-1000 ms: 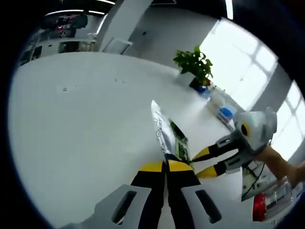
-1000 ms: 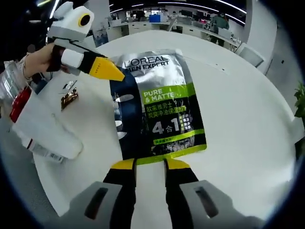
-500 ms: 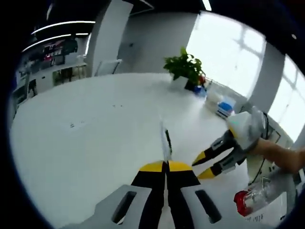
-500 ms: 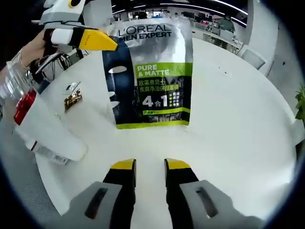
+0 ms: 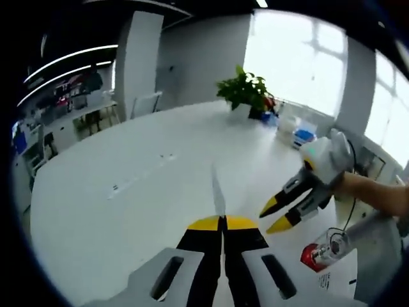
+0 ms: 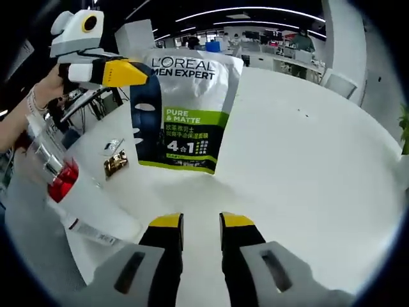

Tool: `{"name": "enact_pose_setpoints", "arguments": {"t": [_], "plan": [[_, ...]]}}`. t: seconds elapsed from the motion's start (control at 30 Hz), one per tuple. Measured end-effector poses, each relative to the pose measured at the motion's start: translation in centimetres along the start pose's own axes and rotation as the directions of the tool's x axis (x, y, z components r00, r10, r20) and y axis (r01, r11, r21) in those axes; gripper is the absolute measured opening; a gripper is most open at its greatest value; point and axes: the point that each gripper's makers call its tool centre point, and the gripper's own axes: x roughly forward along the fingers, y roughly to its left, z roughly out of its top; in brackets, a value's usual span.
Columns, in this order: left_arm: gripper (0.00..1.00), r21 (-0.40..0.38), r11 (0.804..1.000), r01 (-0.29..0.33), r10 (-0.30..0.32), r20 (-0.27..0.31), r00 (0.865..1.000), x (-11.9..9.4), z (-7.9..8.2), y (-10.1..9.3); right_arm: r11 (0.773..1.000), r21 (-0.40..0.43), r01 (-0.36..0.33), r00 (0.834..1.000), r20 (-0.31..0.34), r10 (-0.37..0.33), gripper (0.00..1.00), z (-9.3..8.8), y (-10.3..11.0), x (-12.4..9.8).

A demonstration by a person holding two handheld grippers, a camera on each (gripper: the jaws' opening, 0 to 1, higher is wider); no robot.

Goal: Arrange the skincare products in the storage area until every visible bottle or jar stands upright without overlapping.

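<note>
Yellow-tipped jaws of the left gripper (image 5: 223, 222) are pressed together on the top edge of a silver sachet (image 5: 218, 194), which shows edge-on as a thin sliver rising from between the tips in the left gripper view. In the right gripper view the same gripper (image 6: 142, 75) comes in from the upper left, held by a hand (image 6: 46, 89), and the sachet (image 6: 181, 114) hangs from its tips with the printed face toward the camera: a dark mask figure, a green band and large lettering. Its lower edge sits at or just above the white table (image 6: 307, 160); I cannot tell whether it touches.

Nearer the camera in the right gripper view, the right gripper (image 6: 194, 222) has its jaws parallel and apart with nothing between them, hovering over bare tabletop. In the left gripper view that gripper (image 5: 280, 215) enters from the right, tips spread, beside the sachet but not touching it.

To the left of the right gripper lies a white tube (image 6: 96, 208) on its side with a red neck and clear cap (image 6: 54, 167); it also shows at the lower right of the left gripper view (image 5: 332, 262). A small gold clip (image 6: 115, 164) rests on the table between tube and sachet.

Farther off, a potted plant (image 5: 246, 91) stands at the table's far edge near bright windows (image 5: 300, 57).
</note>
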Motion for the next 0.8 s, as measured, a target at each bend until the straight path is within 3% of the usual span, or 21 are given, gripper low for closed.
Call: {"name": "enact_pose_setpoints", "arguments": {"t": [0.23, 0.37, 0.5, 0.6, 0.7, 0.8], "plan": [[0.0, 0.073, 0.997, -0.007, 0.006, 0.015, 1.0, -2.3, 1.4, -0.5, 1.0, -0.005, -0.02, 0.996, 0.088, 0.02, 0.25, 2.1, 0.0, -0.8], [0.0, 0.116, 0.993, 0.008, -0.012, 0.029, 1.0, -3.6, 2.2, -1.1, 0.999, -0.021, -0.044, 0.984, 0.173, 0.047, 0.25, 3.8, 0.2, -1.3], [0.0, 0.177, 0.984, 0.034, -0.04, 0.034, 0.999, -4.7, 2.7, -2.1, 0.993, -0.068, -0.098, 0.957, 0.268, 0.113, 0.27, 5.9, 1.1, -2.0], [0.0, 0.216, 0.976, 0.044, -0.055, 0.049, 0.997, -5.5, 3.4, -2.7, 0.984, -0.156, -0.092, 0.943, 0.303, 0.136, 0.26, 7.4, 1.7, -2.7], [0.0, 0.245, 0.968, 0.059, -0.074, 0.053, 0.996, -5.9, 4.0, -3.2, 0.966, -0.213, -0.146, 0.911, 0.351, 0.215, 0.28, 9.5, 3.0, -3.3], [0.0, 0.284, 0.955, 0.086, -0.109, 0.068, 0.992, -6.4, 4.7, -4.0, 0.953, -0.265, -0.149, 0.893, 0.377, 0.245, 0.32, 10.8, 3.6, -3.6]]}}
